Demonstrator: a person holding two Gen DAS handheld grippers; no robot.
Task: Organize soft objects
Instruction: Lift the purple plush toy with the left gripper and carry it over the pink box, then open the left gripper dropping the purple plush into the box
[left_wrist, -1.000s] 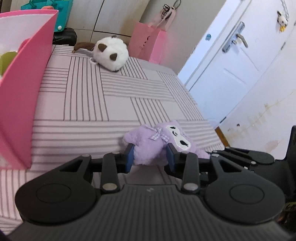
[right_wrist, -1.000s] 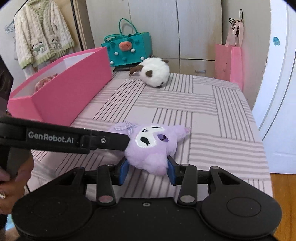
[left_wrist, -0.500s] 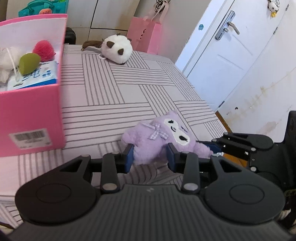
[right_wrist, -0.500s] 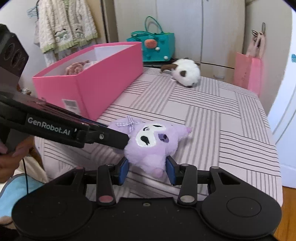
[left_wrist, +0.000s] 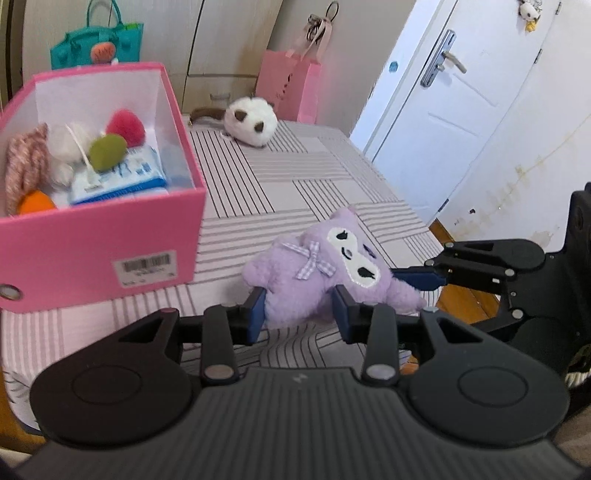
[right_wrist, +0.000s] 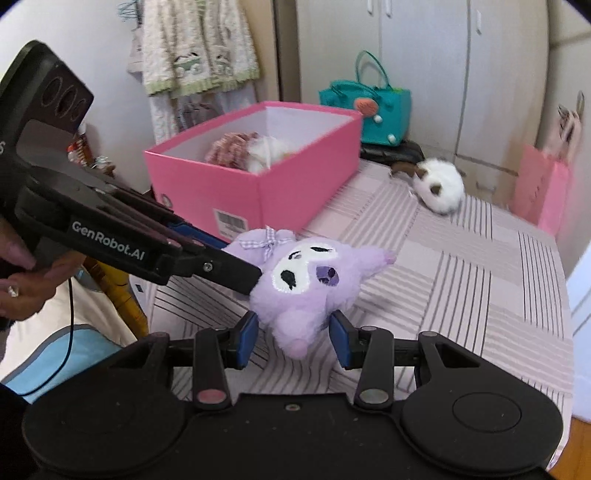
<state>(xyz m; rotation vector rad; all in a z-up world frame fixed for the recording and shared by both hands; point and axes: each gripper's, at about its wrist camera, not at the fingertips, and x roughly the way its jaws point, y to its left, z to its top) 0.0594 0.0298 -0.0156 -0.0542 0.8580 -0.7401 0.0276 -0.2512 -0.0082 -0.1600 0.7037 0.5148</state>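
A purple plush toy (left_wrist: 325, 273) with a white face and a checked bow is held above the striped table by both grippers. My left gripper (left_wrist: 298, 314) is shut on its body end. My right gripper (right_wrist: 293, 332) is shut on its head end (right_wrist: 306, 288). The pink box (left_wrist: 96, 236) stands to the left with several soft items inside, and shows in the right wrist view (right_wrist: 280, 192) too. A white and brown plush (left_wrist: 253, 123) lies at the far end of the table, also in the right wrist view (right_wrist: 439, 186).
A pink gift bag (left_wrist: 288, 88) and a teal bag (right_wrist: 365, 107) stand beyond the table's far edge. A white door (left_wrist: 450, 110) is to the right. The striped table (right_wrist: 480, 280) ends close to the grippers.
Both grippers have lifted the purple plush off the table and drawn it up and back. The inside of the pink box has come into view.
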